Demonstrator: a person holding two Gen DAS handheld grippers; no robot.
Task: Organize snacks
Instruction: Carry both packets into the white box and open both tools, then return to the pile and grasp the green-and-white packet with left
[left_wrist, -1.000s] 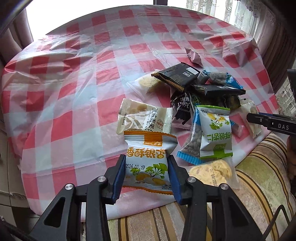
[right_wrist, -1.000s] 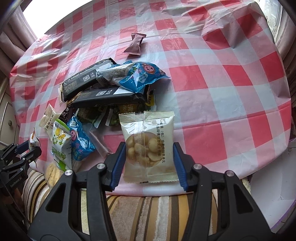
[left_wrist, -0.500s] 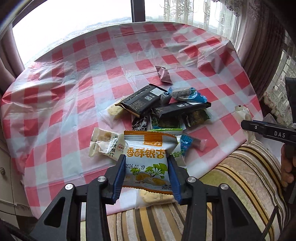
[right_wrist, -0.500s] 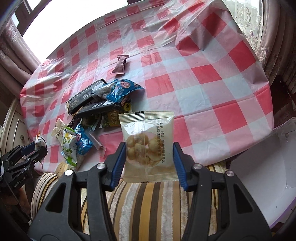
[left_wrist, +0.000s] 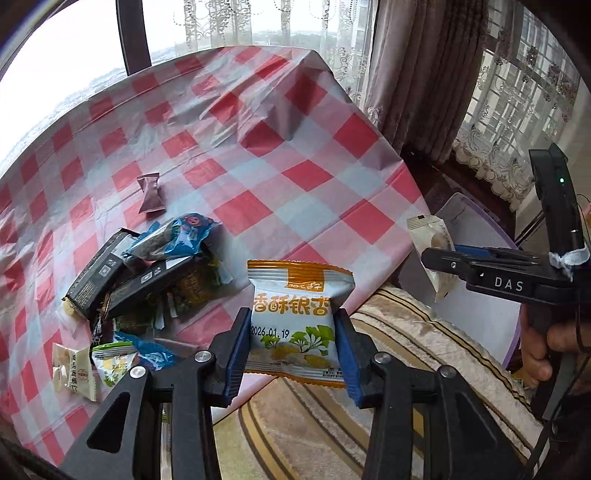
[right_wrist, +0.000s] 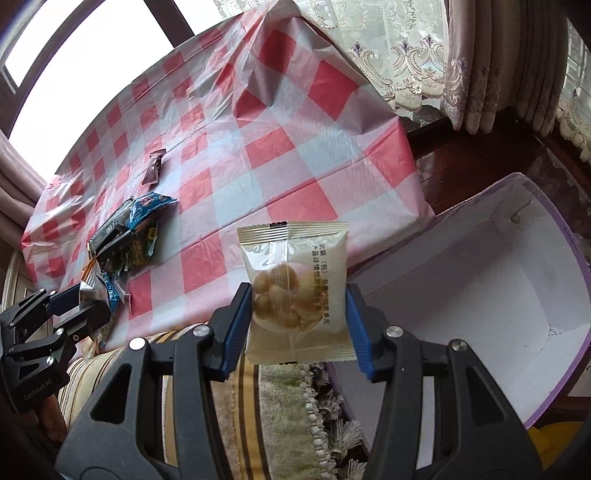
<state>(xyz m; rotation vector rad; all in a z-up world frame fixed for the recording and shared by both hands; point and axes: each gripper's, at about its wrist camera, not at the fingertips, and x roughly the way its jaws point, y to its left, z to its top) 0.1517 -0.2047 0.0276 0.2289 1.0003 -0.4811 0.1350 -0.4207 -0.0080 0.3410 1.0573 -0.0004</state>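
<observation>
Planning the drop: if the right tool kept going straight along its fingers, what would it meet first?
Probably the red-checked tablecloth, beyond the pale snack packet the right tool holds; the white box lies off to its right. Depth is unclear.

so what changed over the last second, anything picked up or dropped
Both hand-held grippers swung right, away from the snack pile and toward the purple-rimmed white box. Nothing was taken or released: the left hand-held gripper stays shut on the orange-and-white ginkgo snack packet, the right hand-held gripper on the clear beige nut packet.
</observation>
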